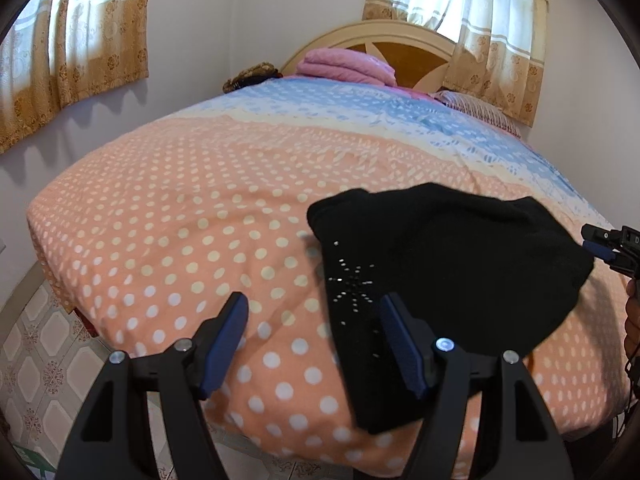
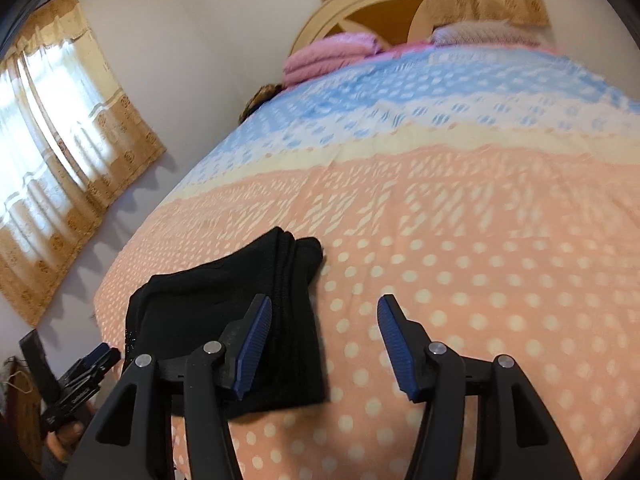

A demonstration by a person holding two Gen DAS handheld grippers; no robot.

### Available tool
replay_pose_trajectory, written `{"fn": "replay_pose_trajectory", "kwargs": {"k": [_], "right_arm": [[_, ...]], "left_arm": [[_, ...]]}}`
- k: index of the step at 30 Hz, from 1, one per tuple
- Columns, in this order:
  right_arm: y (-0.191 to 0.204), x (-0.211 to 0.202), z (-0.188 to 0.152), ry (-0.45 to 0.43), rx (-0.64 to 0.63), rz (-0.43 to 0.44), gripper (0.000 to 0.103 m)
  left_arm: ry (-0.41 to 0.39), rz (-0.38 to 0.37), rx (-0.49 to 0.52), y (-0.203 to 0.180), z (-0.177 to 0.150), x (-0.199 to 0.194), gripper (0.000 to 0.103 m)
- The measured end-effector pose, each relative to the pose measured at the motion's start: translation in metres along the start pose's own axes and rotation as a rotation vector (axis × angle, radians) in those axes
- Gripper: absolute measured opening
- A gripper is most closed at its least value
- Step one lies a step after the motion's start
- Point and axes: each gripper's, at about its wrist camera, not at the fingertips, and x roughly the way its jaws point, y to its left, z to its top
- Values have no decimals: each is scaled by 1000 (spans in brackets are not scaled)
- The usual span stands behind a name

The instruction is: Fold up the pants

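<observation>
Black pants (image 1: 440,264), folded into a compact bundle with small shiny studs, lie on the dotted orange bedspread (image 1: 180,232) near the bed's foot. My left gripper (image 1: 314,310) is open and empty, its right finger over the pants' left edge. In the right wrist view the pants (image 2: 224,292) lie low left. My right gripper (image 2: 324,312) is open and empty, its left finger over the pants' right edge. Each gripper shows in the other's view: the right one (image 1: 608,246) at the far right, the left one (image 2: 100,354) at the lower left.
The bed fills both views; its cover turns blue (image 1: 360,104) toward the wooden headboard (image 1: 384,40). A folded pink blanket (image 1: 348,66) and a pillow (image 1: 480,110) lie at the head. Curtained windows (image 1: 76,40) are on the walls. Tiled floor (image 1: 36,340) is at the left.
</observation>
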Motion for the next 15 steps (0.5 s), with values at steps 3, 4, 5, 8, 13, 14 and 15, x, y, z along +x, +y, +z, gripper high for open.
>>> {"fn": "replay_pose_trajectory", "kwargs": {"k": [3, 4, 5, 8, 13, 14, 15], "right_arm": [[11, -20, -6, -33, -38, -4, 59], [16, -28, -10, -49, -58, -12, 60], [20, -34, -13, -57, -70, -12, 61], [30, -54, -22, -85, -103, -10, 61], [46, -88, -37, -129, -140, -11, 62], [48, -92, -39, -133, -142, -10, 63], [49, -97, -41, -135, -145, -11, 63]], "left_arm": [[-23, -10, 13, -6, 0, -14, 72], [-30, -13, 17, -7, 0, -18, 73], [-37, -18, 19, -9, 1, -22, 73], [-58, -24, 29, -15, 1, -36, 73], [-87, -40, 41, -27, 2, -55, 73], [-92, -42, 45, -30, 2, -59, 73], [-96, -46, 47, -32, 2, -62, 73]]}}
